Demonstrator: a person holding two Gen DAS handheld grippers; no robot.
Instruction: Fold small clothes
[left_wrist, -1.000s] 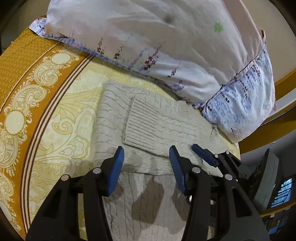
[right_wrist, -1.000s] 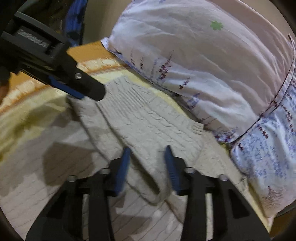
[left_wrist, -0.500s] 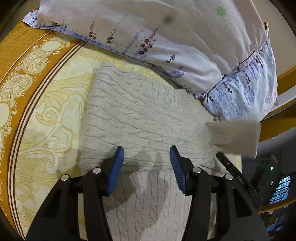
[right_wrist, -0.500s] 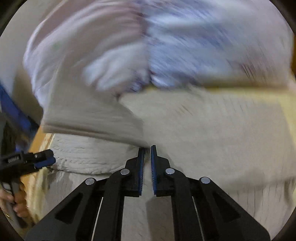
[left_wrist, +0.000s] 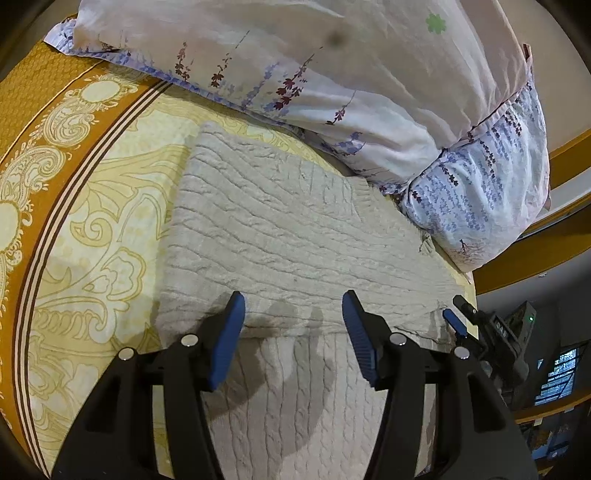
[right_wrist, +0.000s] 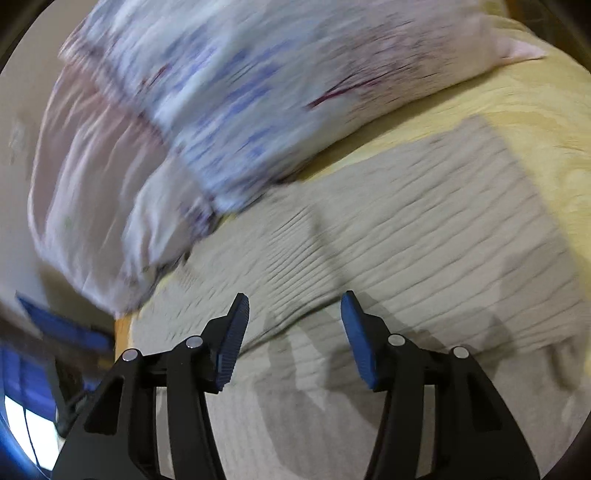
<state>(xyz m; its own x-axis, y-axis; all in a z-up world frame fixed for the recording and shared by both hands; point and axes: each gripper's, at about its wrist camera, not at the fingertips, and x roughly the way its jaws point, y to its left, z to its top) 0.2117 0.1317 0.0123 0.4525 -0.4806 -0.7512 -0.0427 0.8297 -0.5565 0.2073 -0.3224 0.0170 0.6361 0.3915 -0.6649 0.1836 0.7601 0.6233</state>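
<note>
A cream cable-knit sweater (left_wrist: 280, 236) lies flat on the yellow patterned bedspread (left_wrist: 92, 221), its upper part folded over the lower along a crease just ahead of my left gripper (left_wrist: 293, 317). That gripper hovers over the crease, its jaws opening, nothing between the blue pads. In the right wrist view, blurred by motion, the same sweater (right_wrist: 424, 236) spreads out ahead of my right gripper (right_wrist: 293, 314), whose jaws are opening and hold nothing. The right gripper's tip (left_wrist: 460, 325) also shows at the sweater's right edge in the left wrist view.
A big floral pillow (left_wrist: 332, 85) lies right behind the sweater, touching its far edge. The pillow (right_wrist: 207, 122) fills the upper left of the right wrist view. The bed's right edge and a dark room with a lit screen (left_wrist: 557, 373) are at the right.
The right gripper closed on the ribbed sleeve lying on the sweater, swung it out to the right and let go. The right wrist rolled strongly. The left gripper stayed over the crease.
</note>
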